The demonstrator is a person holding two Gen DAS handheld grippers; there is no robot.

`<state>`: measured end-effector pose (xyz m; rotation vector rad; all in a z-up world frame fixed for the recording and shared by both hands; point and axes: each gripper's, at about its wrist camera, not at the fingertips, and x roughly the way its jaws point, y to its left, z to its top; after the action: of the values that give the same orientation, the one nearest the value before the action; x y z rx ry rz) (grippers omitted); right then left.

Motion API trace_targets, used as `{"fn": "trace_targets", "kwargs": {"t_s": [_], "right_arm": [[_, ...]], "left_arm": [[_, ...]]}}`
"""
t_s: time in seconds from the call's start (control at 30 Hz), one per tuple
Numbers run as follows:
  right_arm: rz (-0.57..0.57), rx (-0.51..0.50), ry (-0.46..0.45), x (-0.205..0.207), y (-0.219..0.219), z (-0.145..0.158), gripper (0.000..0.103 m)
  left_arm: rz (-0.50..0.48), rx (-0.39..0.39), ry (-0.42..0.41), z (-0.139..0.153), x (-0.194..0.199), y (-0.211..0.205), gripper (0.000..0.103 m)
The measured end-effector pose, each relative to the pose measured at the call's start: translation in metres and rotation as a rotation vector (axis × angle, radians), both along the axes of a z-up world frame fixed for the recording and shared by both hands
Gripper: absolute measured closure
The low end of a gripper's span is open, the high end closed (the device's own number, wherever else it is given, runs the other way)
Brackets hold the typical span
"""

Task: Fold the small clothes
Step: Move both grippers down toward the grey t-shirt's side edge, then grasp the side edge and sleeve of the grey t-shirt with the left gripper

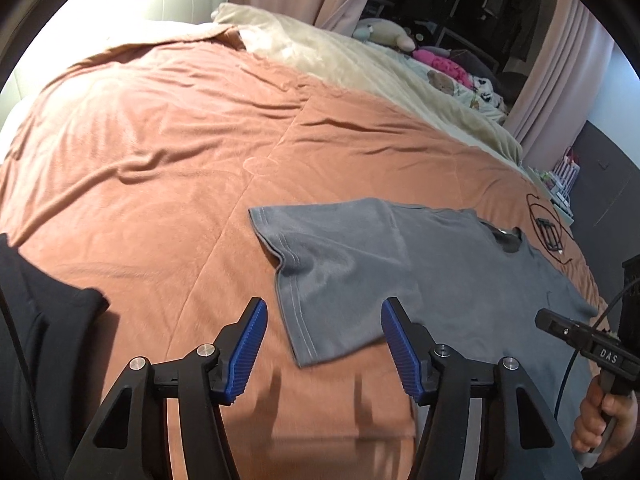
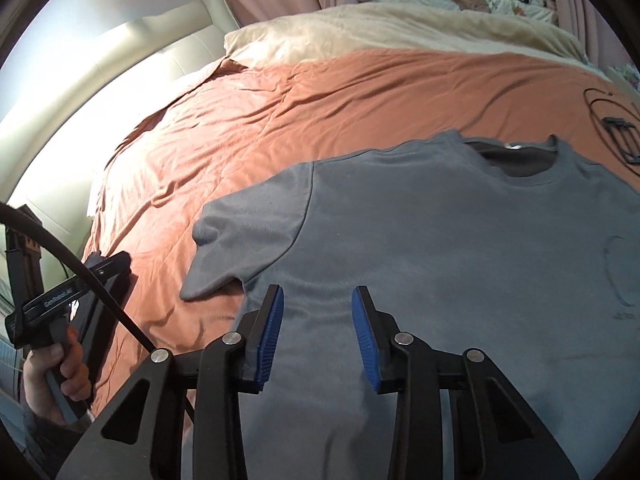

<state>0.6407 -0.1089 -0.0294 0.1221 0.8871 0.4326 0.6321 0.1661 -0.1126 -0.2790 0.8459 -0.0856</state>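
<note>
The left claw (image 1: 324,344) hangs with its jaws apart and nothing between them, above the orange sheet (image 1: 152,168), with the hem corner of the grey tee (image 1: 420,272) just ahead. The right claw (image 2: 318,334) is also parted, narrower, poised over the tee's (image 2: 440,264) lower body without gripping it. The tee lies flat, face up, collar (image 2: 516,160) away from both claws. Beyond it a black cable (image 1: 544,224) rests on the sheet. Further off a cream blanket (image 1: 360,56) crosses the bed, then soft toys (image 1: 384,32) and pink curtains (image 1: 560,68).
</note>
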Motion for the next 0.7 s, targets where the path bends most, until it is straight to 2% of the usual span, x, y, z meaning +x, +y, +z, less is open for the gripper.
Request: {"fn": "trace_targets", "kwargs": {"t_s": [0.4,0.47,0.5,0.53,0.57,0.63,0.7], "right_arm": [[0.029,0.023,0.079,0.065,0.039,-0.044,0.091],[0.026,0.029,0.097,0.075,0.045,-0.051,0.093],[0.022,0.035,0.111,0.081,0.048,-0.057,0.095],[0.02,0.04,0.121,0.085,0.051,-0.061,0.097],[0.018,0.045,0.132,0.089,0.052,-0.065,0.098],[0.024,0.058,0.148,0.097,0.058,-0.073,0.101],[0.029,0.06,0.15,0.101,0.066,-0.077,0.101]], "left_arm": [[0.001,-0.015,0.076,-0.044,0.069,0.008,0.044],[0.002,-0.022,0.102,-0.055,0.08,0.008,0.049],[0.002,-0.027,0.117,-0.061,0.085,0.008,0.056],[0.003,-0.025,0.132,-0.067,0.09,0.008,0.068],[0.005,-0.014,0.145,-0.072,0.095,0.006,0.074],[0.011,0.005,0.149,-0.076,0.099,0.005,0.097],[0.011,-0.001,0.13,-0.072,0.1,0.006,0.098]]}}
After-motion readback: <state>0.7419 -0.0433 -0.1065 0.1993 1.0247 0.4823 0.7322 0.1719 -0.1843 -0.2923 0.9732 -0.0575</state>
